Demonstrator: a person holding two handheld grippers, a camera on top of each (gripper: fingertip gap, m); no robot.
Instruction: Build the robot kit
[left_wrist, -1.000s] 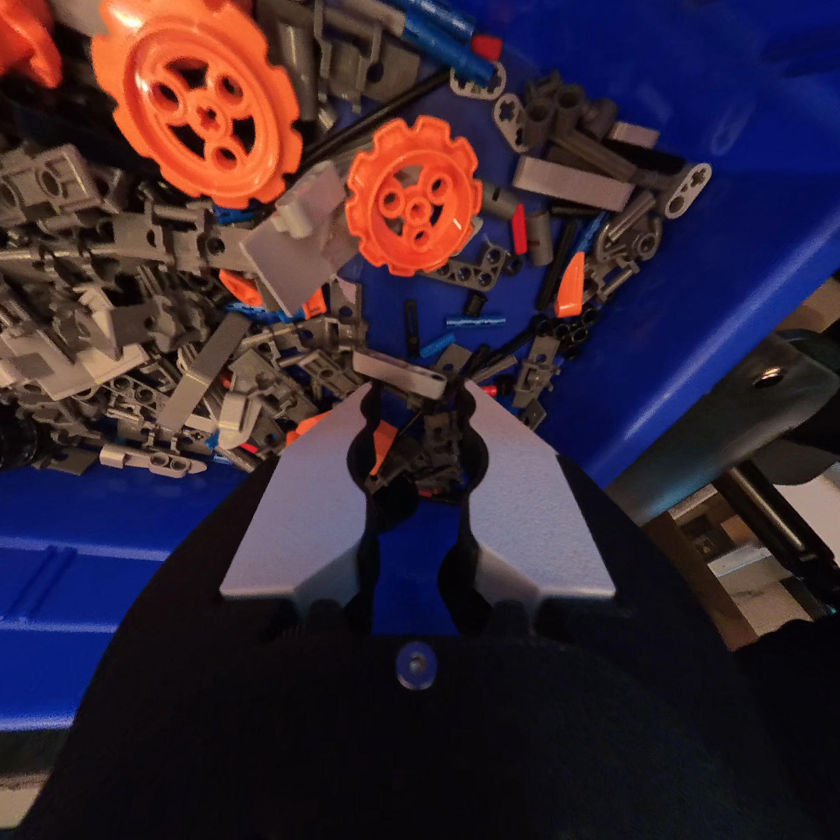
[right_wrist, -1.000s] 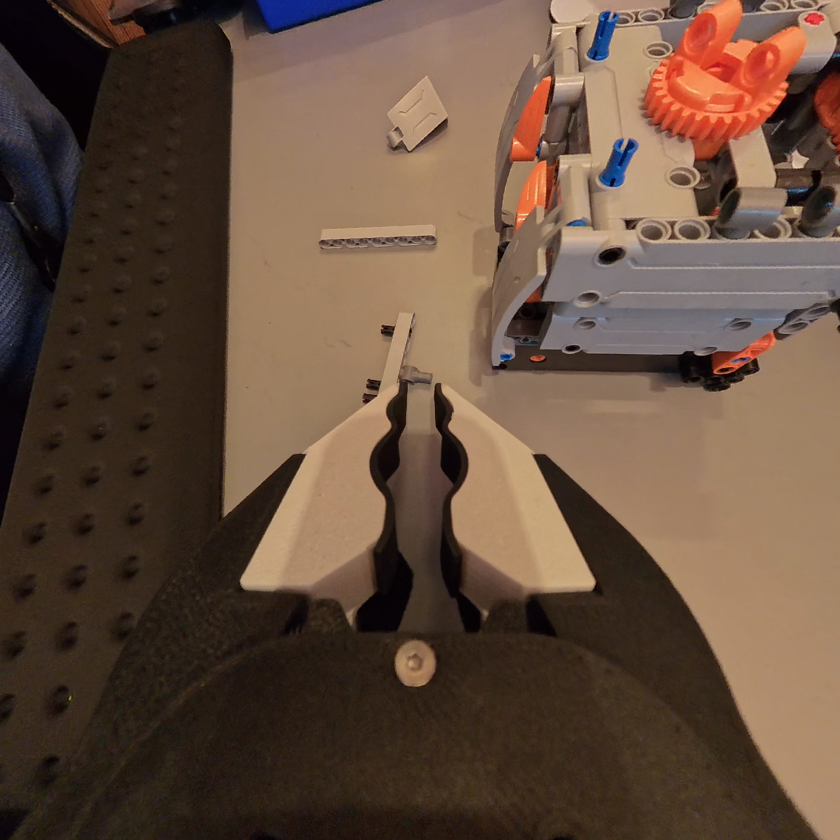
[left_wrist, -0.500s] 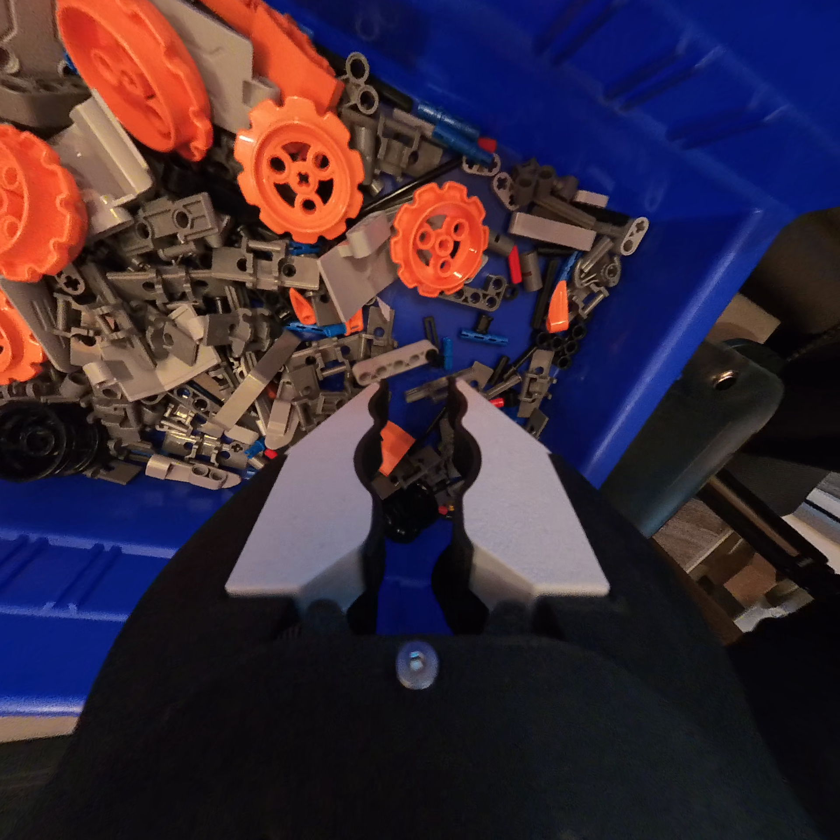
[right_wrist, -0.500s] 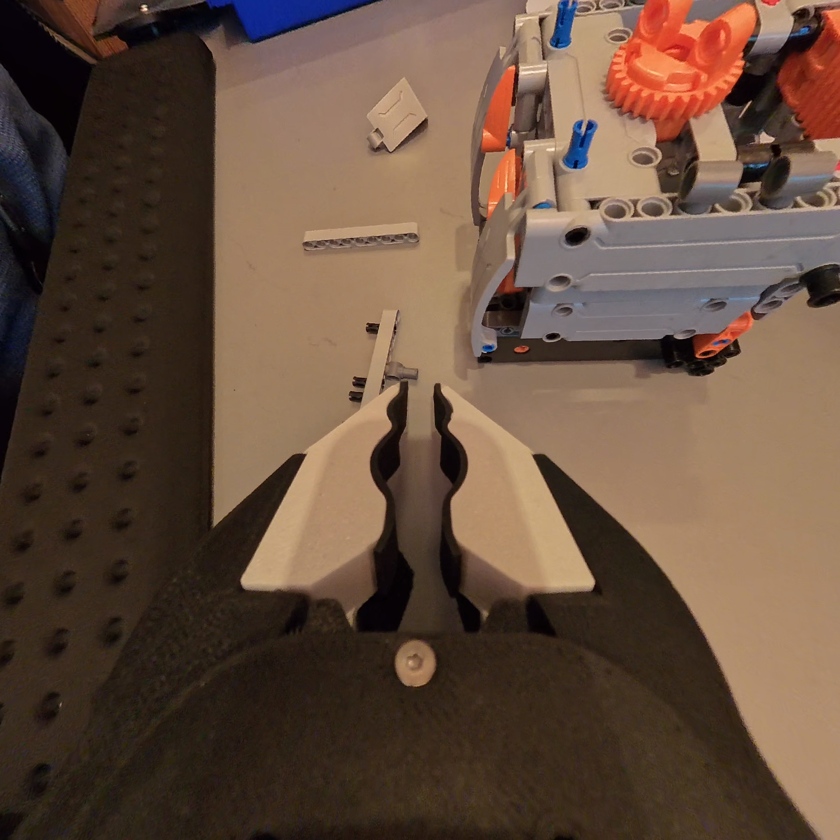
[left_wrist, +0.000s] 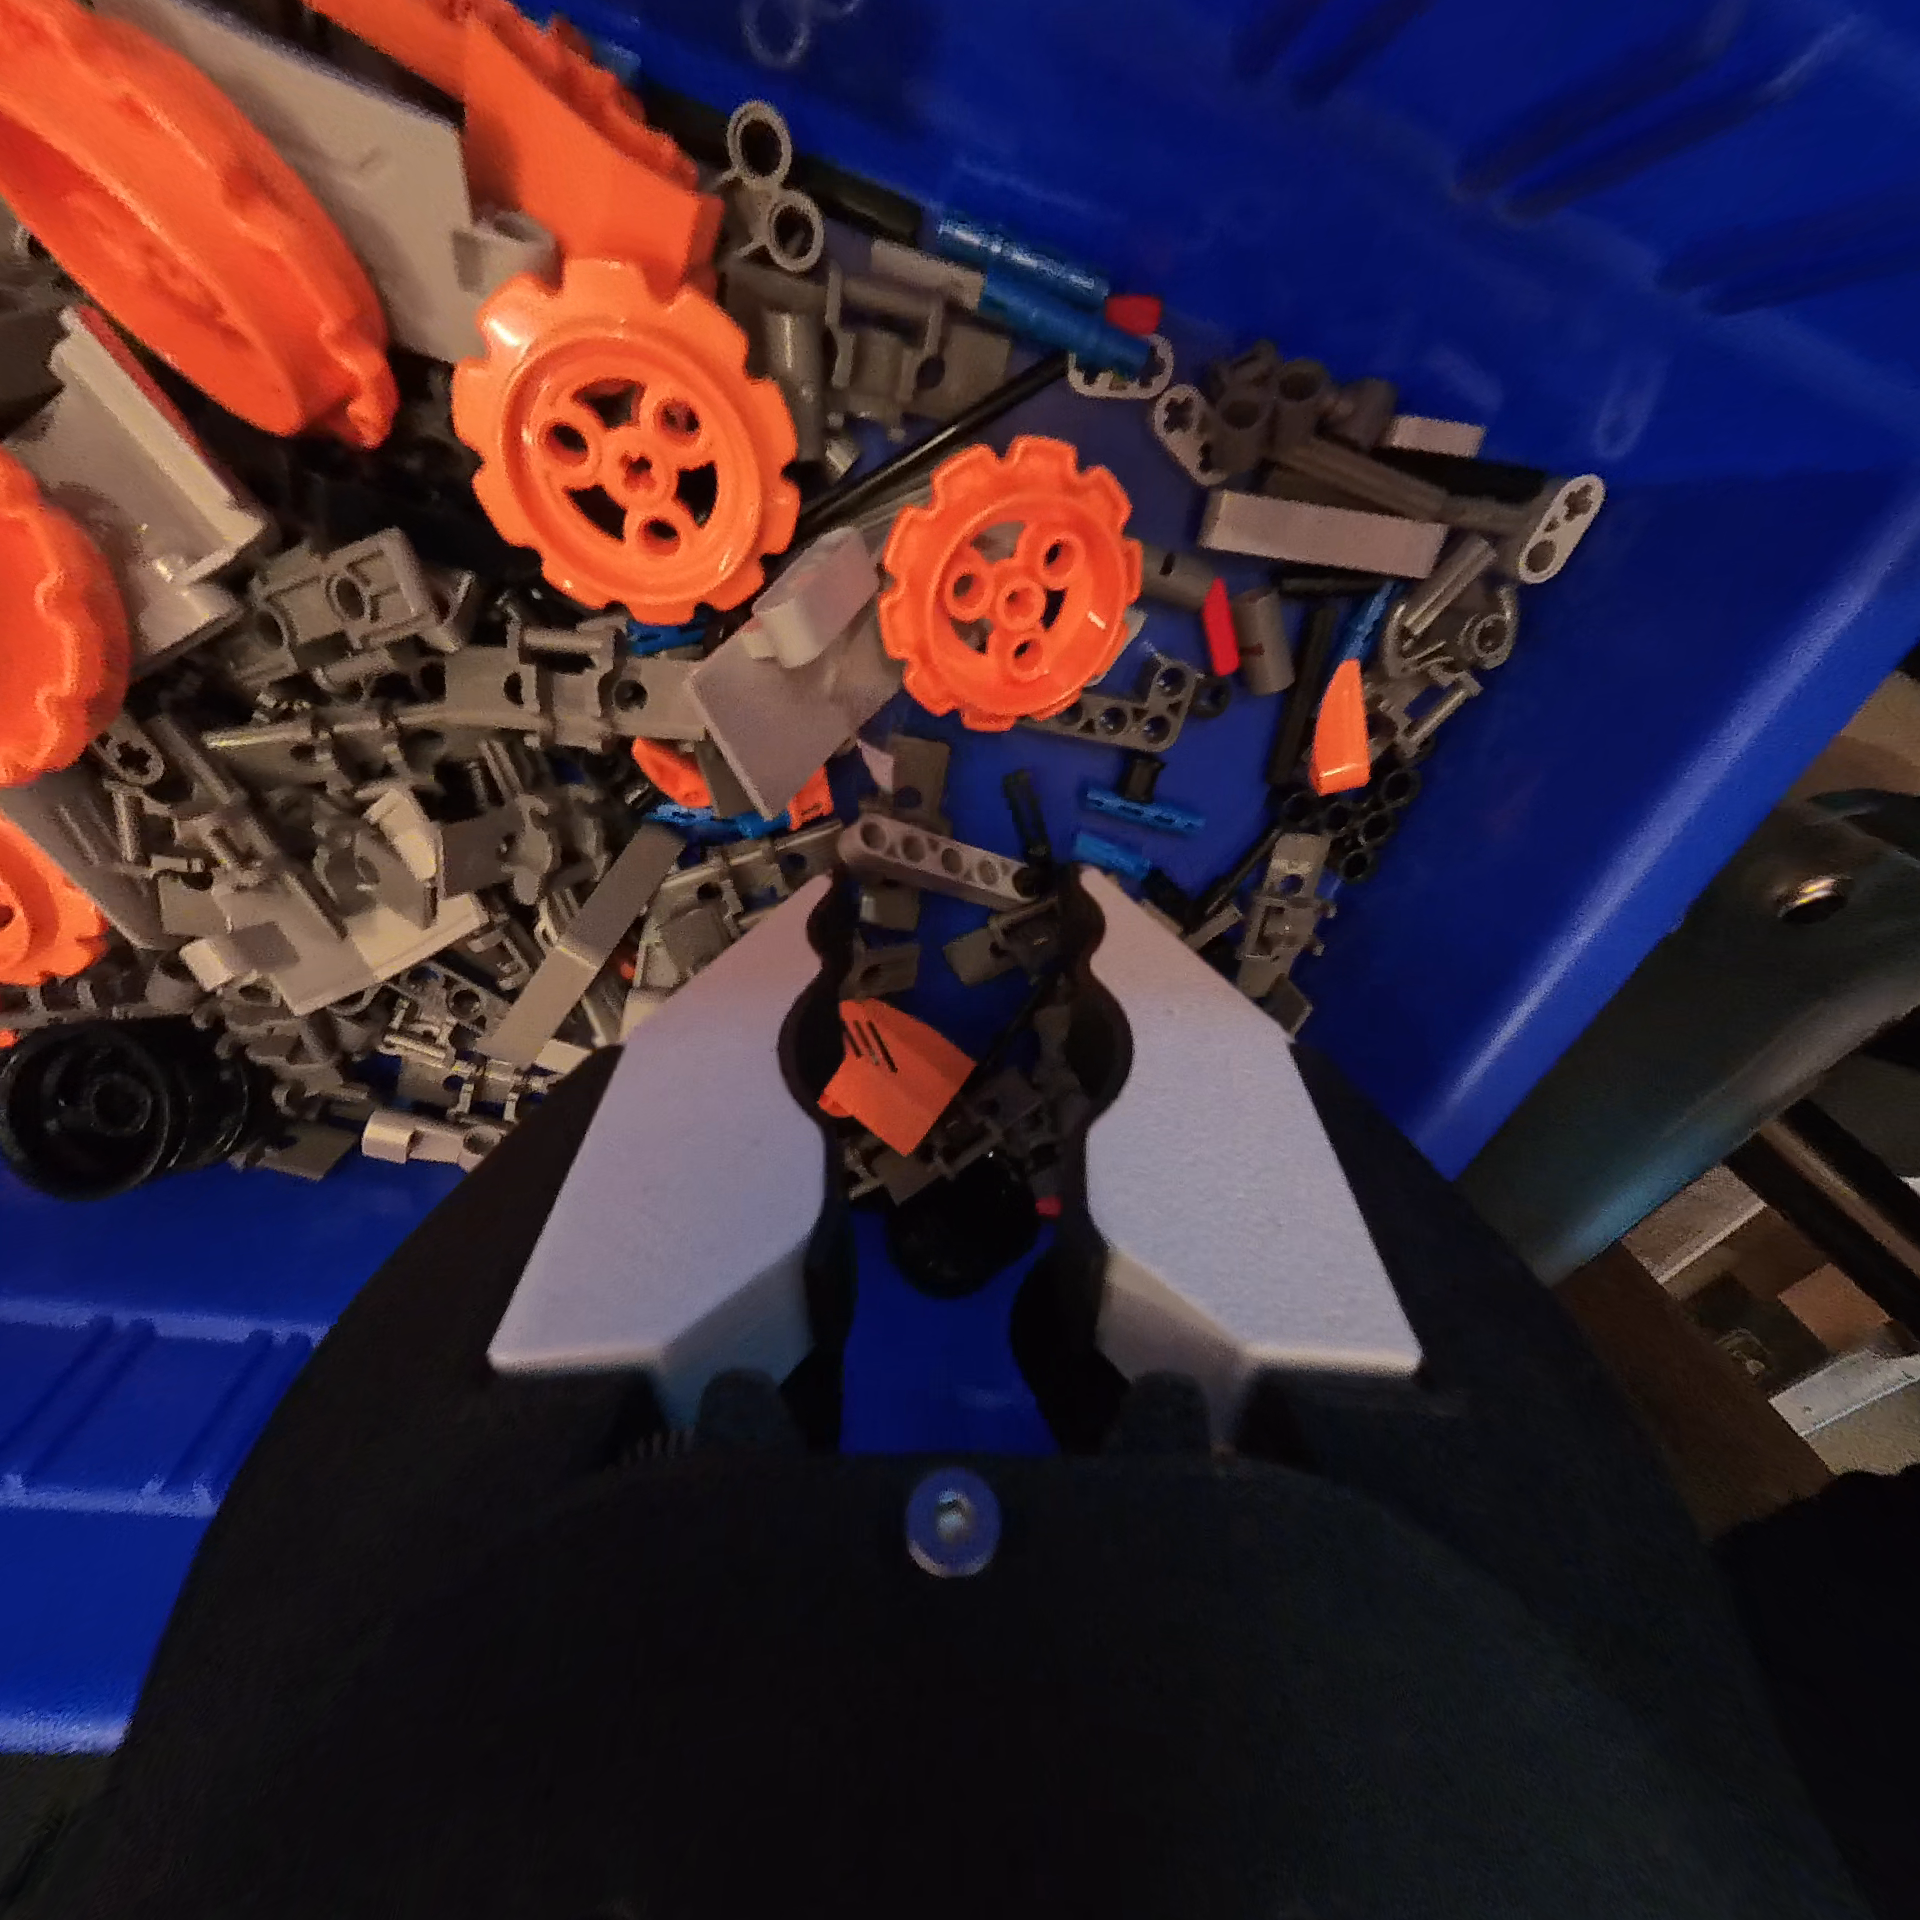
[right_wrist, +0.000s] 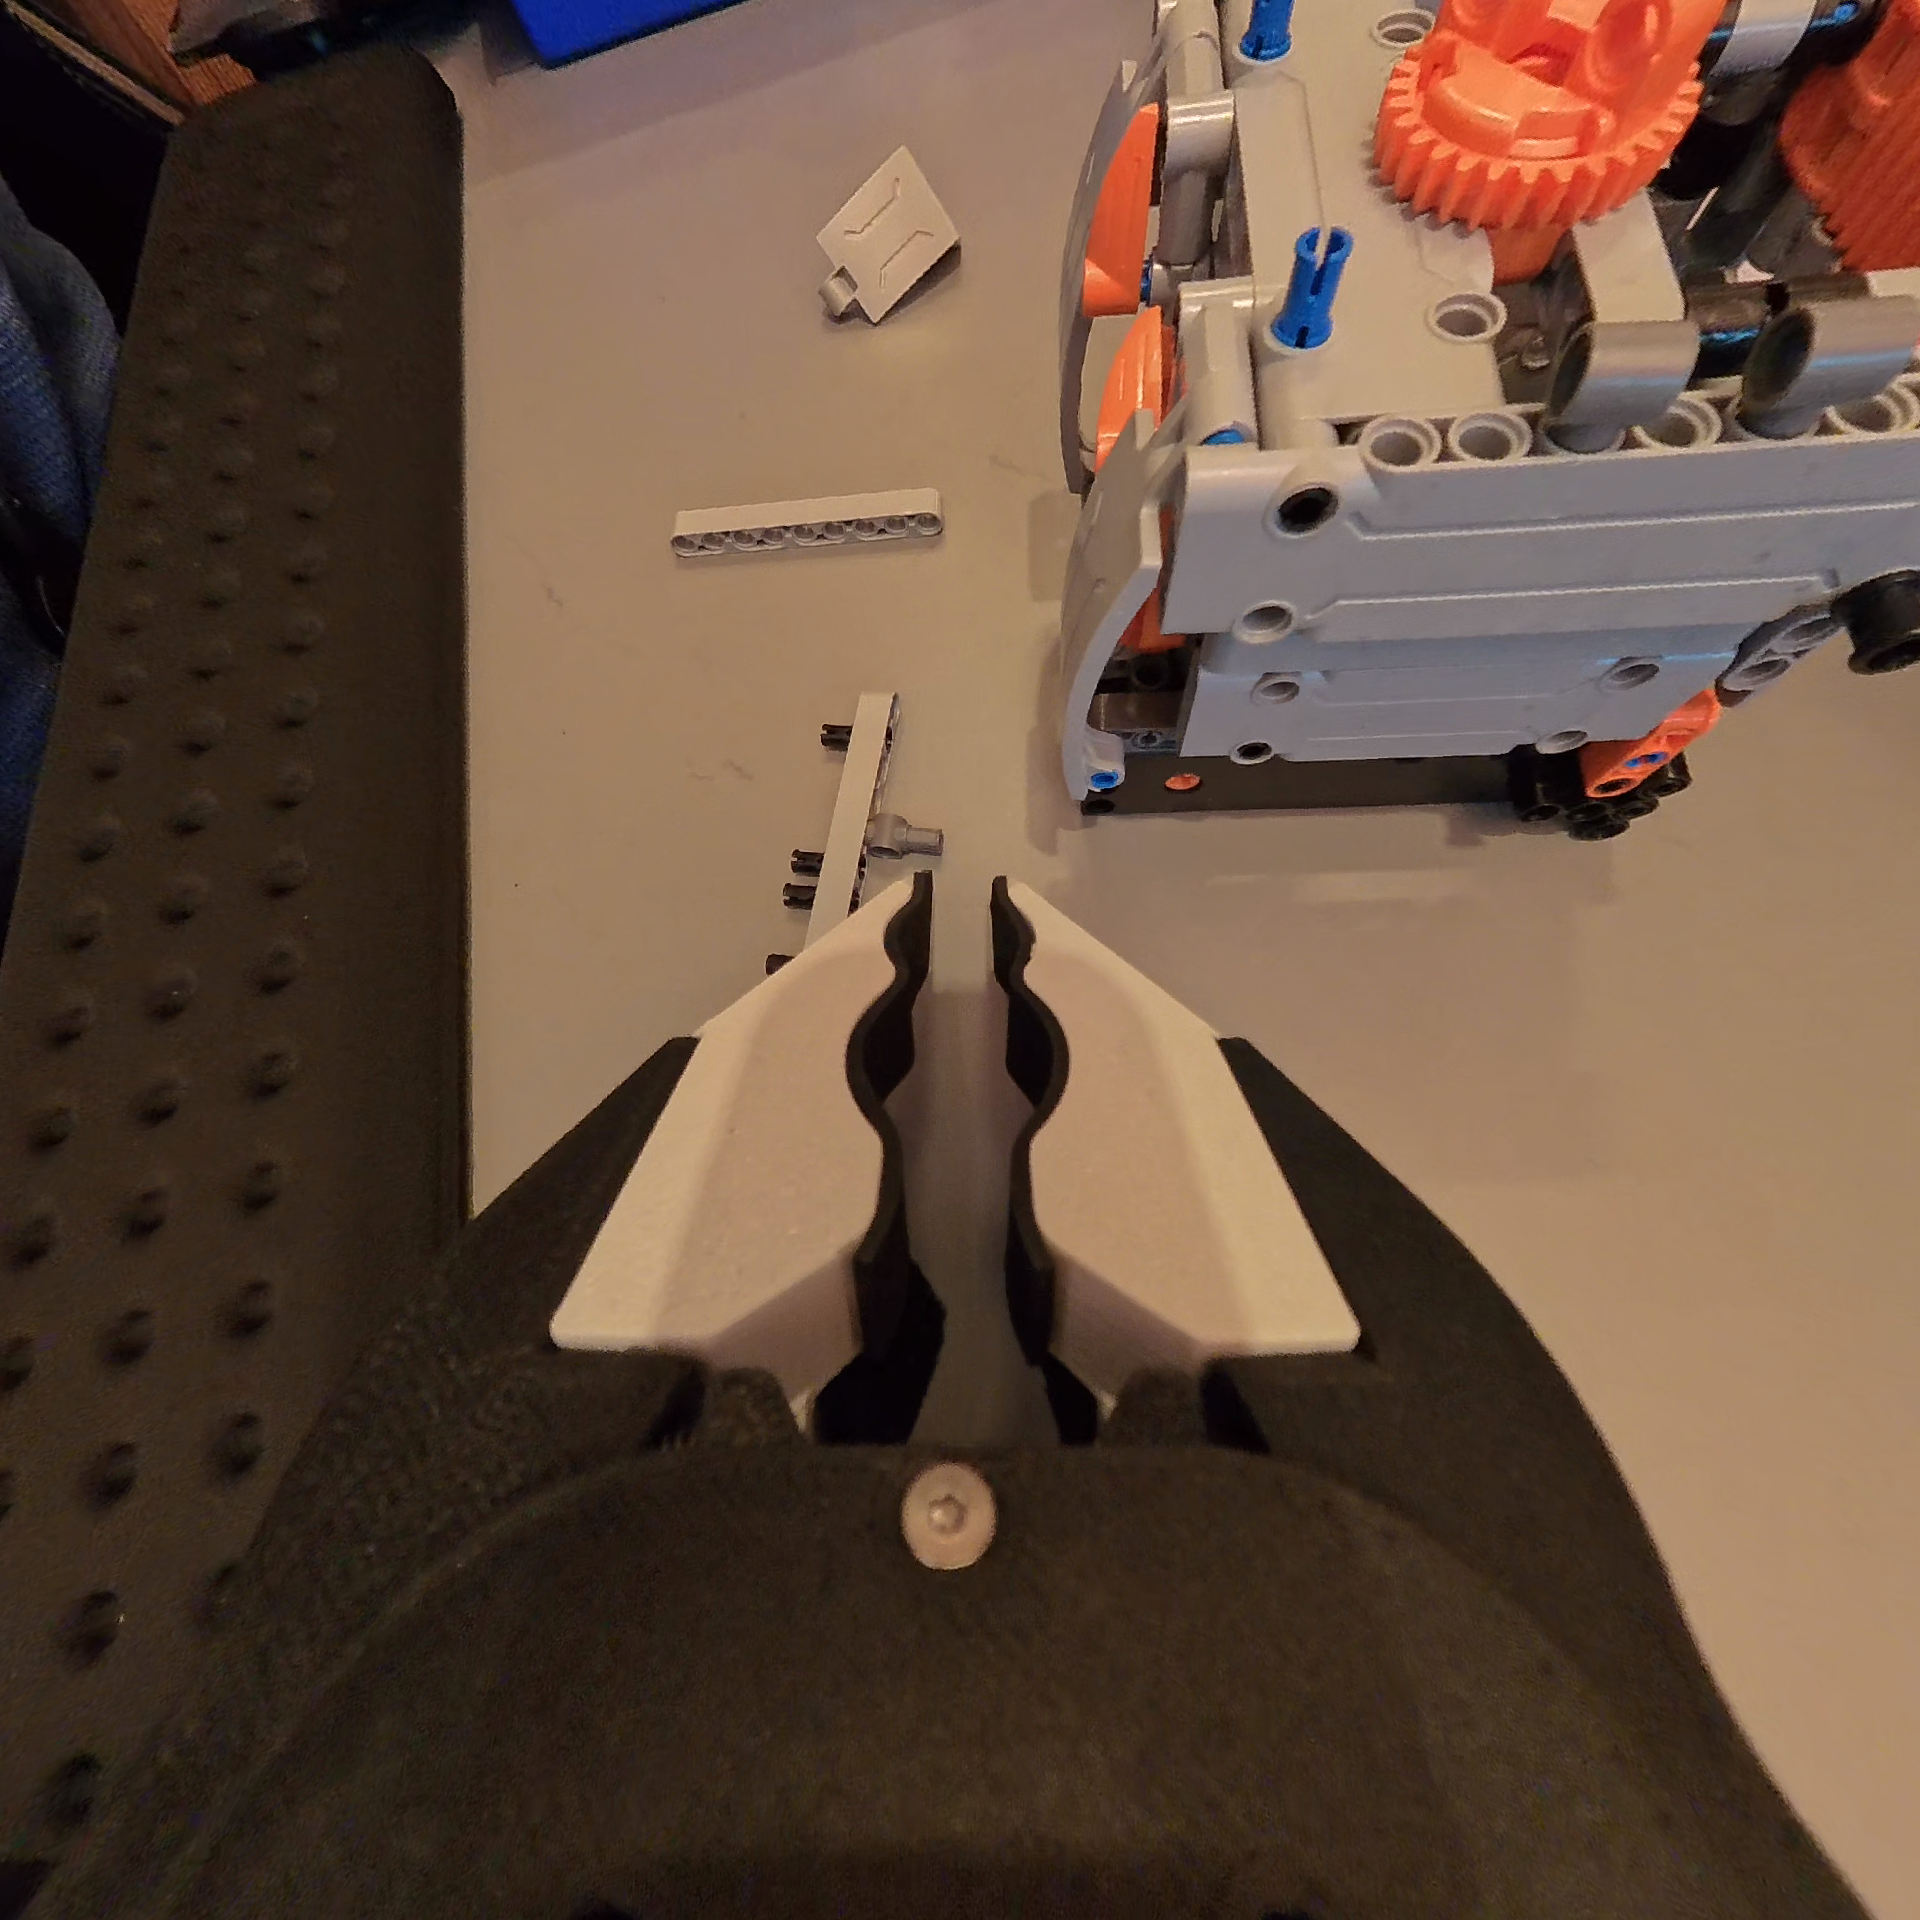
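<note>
Left gripper (left_wrist: 951, 883) jaws apart, empty, over blue bin (left_wrist: 1558, 260) of loose parts; light grey holed beam (left_wrist: 940, 857) just beyond tips at 12 o'clock, orange sprocket (left_wrist: 1008, 582) farther. Right gripper (right_wrist: 958, 883) jaws slightly apart, empty, above grey table (right_wrist: 1351, 1143); pinned beam (right_wrist: 857, 821) near at 11, grey-orange model (right_wrist: 1455, 520) at 2.

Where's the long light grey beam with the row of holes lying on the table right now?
In the right wrist view, the light grey beam lies flat on the table, left of the built model, below the small grey panel.
</note>
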